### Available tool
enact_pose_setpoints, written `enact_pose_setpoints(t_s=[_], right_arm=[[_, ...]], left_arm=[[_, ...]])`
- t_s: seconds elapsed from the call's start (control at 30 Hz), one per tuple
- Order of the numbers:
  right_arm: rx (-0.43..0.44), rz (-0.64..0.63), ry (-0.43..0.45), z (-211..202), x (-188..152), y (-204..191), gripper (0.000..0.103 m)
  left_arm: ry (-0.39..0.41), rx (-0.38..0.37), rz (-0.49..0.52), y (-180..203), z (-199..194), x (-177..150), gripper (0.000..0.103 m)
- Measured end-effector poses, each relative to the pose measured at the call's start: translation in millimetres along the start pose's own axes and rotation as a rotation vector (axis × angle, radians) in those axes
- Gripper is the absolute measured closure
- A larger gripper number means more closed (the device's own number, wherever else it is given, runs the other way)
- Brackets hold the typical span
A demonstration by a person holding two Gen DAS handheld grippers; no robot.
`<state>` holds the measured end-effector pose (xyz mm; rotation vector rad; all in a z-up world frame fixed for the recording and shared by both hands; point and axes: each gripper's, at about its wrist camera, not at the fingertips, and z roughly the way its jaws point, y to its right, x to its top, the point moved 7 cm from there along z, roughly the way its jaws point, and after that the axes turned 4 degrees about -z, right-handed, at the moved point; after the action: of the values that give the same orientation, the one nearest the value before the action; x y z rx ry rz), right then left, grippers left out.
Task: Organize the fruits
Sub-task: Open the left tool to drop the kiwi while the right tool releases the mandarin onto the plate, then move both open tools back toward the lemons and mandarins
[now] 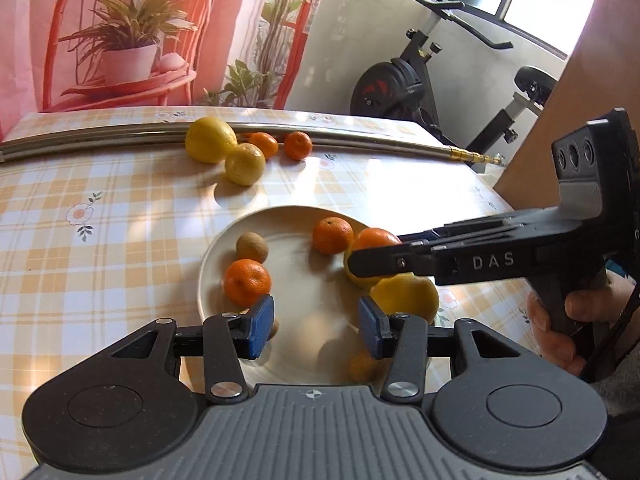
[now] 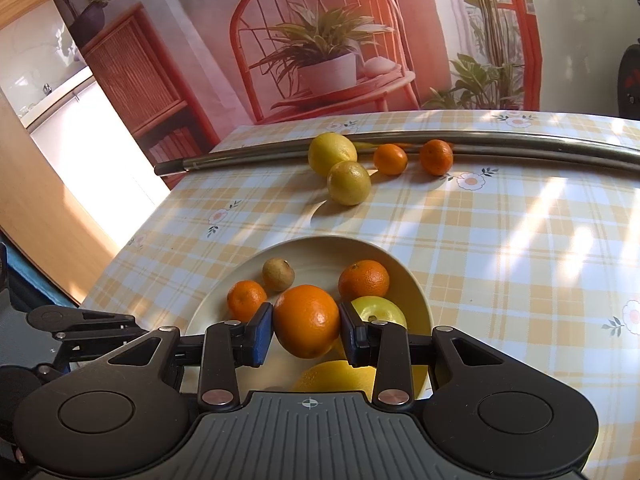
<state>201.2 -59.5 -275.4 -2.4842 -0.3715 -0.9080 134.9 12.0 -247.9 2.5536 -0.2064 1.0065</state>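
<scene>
A cream plate (image 1: 208, 280) on the checked tablecloth holds a brown kiwi (image 1: 250, 246), two mandarins (image 1: 247, 282) (image 1: 332, 235) and yellow lemons (image 1: 404, 296). My left gripper (image 1: 316, 330) hangs over the plate's near side, open, with nothing between its blue pads (image 1: 260, 326). A small blurred fruit (image 1: 362, 368) shows just below the right pad. My right gripper (image 2: 306, 326) is shut on a large orange (image 2: 306, 320) above the plate (image 2: 416, 280). Its black fingers (image 1: 376, 260) reach in from the right in the left wrist view.
Two lemons (image 2: 332, 152) (image 2: 348, 182) and two mandarins (image 2: 390, 159) (image 2: 436, 156) lie loose against a long metal rod (image 2: 520, 140) across the table's far side. An exercise bike (image 1: 400, 84) stands behind the table. A hand (image 1: 560, 320) holds the right gripper's handle.
</scene>
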Motion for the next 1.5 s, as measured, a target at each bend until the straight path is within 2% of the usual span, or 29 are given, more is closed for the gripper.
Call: enact_pose_setpoints(t_s=[0.17,0.27,0.4,0.87,0.97,1.1,1.3,1.5], right_arm=[[0.06,-0.086,-0.081,16.4,0.5,-22.7,0.071],[0.088,-0.17,-0.162,33.9,-5.1,-43.1,0.071],[0.092,-0.232,-0.228,49.7,-15.1,-61.6,0.071],[0.148,-0.263,-0.292,62.5,-23.6,-78.2,0.068],[0.15,-0.259,-0.258,55.6,-17.1,-76.9,0.068],[0.128,-0.186,-0.157,32.8,4.8,-56.1,0.068],[-0.001,-0.091,-0.012,4.8,34.3,-4.1,0.067],[-0.089,-0.041,0.073,-13.7,49.4,39.8,0.067]], left_arm=[[0.09,0.161,-0.093,-34.7,-17.7,19.7,0.055],[0.11,0.215,-0.124,-46.2,-23.1,22.3,0.055],[0.114,0.245,-0.135,-52.1,-24.6,22.8,0.055],[0.107,0.236,-0.162,-61.6,-26.2,14.9,0.055],[0.116,0.24,-0.172,-63.1,-28.7,15.7,0.055],[0.122,0.25,-0.165,-62.4,-29.3,18.1,0.055],[0.14,0.265,-0.14,-63.7,-30.4,31.9,0.055],[0.16,0.272,-0.117,-66.0,-27.8,56.6,0.055]])
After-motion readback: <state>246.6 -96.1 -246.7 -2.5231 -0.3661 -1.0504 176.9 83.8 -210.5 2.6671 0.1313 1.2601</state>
